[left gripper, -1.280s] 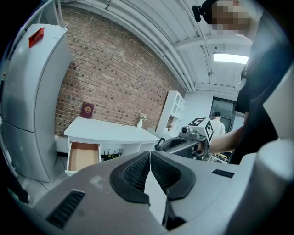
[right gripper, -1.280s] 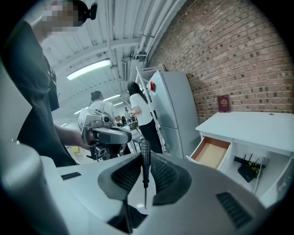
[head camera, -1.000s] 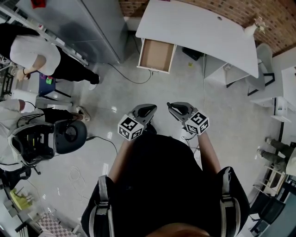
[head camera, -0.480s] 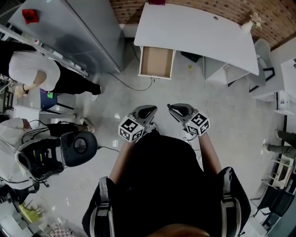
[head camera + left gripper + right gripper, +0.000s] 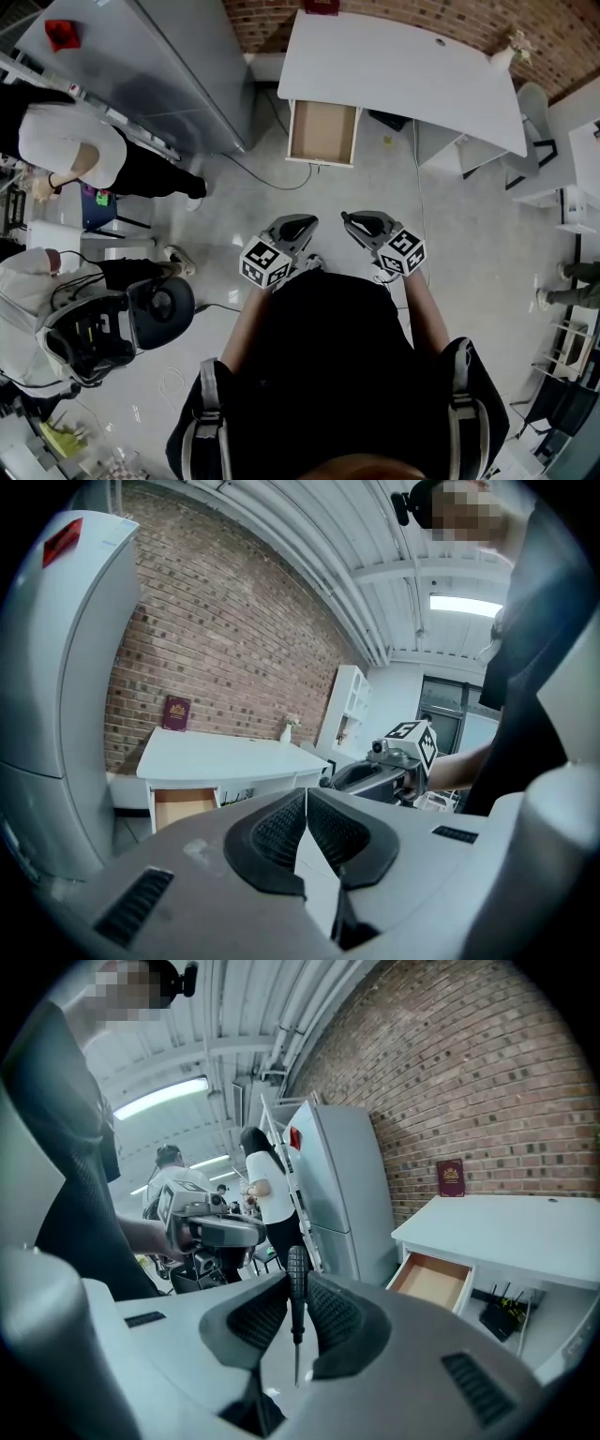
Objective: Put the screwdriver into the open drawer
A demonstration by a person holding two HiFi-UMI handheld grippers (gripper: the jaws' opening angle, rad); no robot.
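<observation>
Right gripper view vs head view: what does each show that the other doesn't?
Only the right gripper view: the screwdriver, clamped between the right gripper's jaws, handle up and tip down in the picture. Only the head view: the right gripper's marker cube, and both grippers side by side from above. Both: the open drawer, empty, under the white desk, and the left gripper.
</observation>
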